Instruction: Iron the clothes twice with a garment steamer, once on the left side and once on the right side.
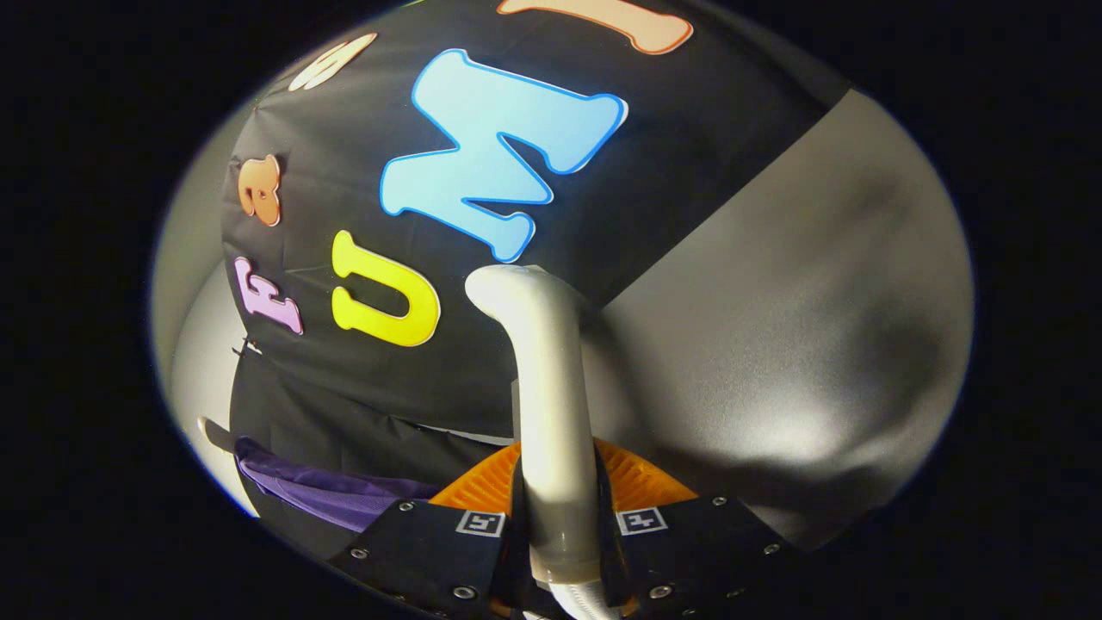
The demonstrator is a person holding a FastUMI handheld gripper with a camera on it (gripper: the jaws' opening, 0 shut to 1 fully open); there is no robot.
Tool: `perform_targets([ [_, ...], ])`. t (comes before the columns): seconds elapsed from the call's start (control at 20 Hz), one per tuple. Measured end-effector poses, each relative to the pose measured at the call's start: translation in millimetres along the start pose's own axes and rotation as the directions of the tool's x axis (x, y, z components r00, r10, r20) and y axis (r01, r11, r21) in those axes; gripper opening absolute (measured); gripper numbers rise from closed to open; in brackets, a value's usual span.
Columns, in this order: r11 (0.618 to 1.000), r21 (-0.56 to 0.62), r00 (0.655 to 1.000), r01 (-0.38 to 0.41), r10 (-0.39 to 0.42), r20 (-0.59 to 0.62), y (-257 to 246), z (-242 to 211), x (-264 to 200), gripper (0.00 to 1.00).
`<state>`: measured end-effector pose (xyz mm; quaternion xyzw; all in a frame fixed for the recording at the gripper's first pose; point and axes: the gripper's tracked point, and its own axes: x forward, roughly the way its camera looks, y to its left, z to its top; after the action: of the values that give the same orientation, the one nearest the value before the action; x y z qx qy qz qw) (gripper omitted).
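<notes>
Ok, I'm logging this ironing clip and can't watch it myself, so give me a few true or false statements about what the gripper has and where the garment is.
1. Both fingers press on the white steamer handle. True.
2. The gripper is open with nothing between its fingers. False: it is shut on the handle.
3. A purple garment lies beside the fingers, apart from the steamer. True.
4. The steamer's head is pressed against the garment. False: the head points up toward the black booth wall.
</notes>
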<state>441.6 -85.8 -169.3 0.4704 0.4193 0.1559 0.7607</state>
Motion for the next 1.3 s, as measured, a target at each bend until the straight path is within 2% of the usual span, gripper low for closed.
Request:
perform_targets([
  [0.3,0.998,-0.053,0.993,-0.043,0.049,0.109,47,-58,-63,0.32],
  [0.55,0.997,-0.075,0.979,0.030,-0.014,0.204,66,-125,-104,0.32],
  [0.75,0.991,-0.079,0.951,0.111,-0.083,0.297,76,-164,-127,0.32],
  [1.05,0.972,-0.182,0.902,0.151,-0.060,0.429,127,-222,-161,0.32],
  [1.3,0.949,-0.262,0.886,0.178,-0.038,0.463,160,-267,-158,0.32],
])
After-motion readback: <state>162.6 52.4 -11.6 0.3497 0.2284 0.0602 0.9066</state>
